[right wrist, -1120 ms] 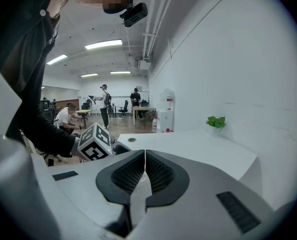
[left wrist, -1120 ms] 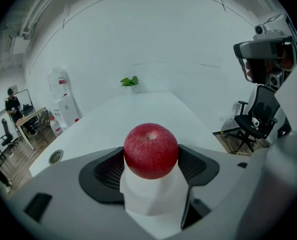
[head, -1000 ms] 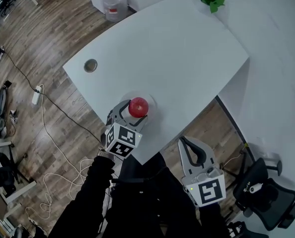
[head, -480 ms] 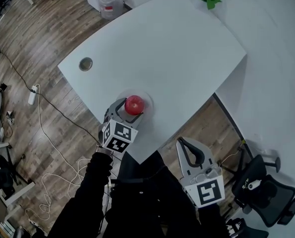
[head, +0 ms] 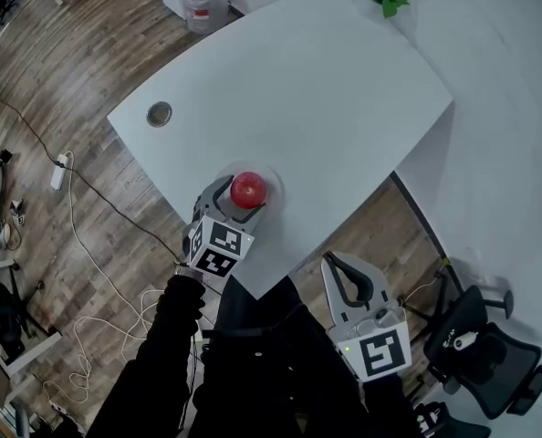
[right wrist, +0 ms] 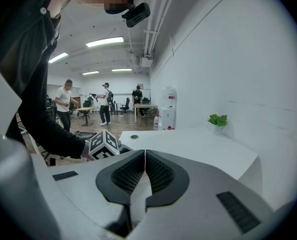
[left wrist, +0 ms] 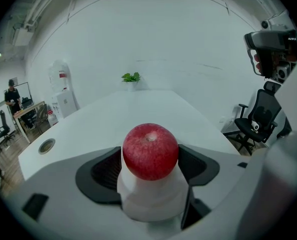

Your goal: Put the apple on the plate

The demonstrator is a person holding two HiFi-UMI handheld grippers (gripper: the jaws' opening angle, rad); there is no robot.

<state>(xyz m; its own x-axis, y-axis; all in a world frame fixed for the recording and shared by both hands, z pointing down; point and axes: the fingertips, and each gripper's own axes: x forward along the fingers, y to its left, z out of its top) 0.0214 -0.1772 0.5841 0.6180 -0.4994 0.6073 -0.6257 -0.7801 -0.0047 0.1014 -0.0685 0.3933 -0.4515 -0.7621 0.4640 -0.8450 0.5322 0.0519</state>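
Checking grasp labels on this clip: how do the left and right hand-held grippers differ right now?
The left hand-held gripper grips the apple; the right hand-held gripper has its jaws together on nothing. The left one is over the table at the plate; the right one hangs past the table's edge. Both are the same grey two-jaw model.

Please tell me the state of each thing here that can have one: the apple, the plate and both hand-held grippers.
Red round apple: gripped from both sides, over the plate; whether it rests on it, I cannot tell.
Pale round plate: flat on the white table, under the apple.
Left hand-held gripper: shut on the apple.
Right hand-held gripper: jaws together, empty, held off the table.
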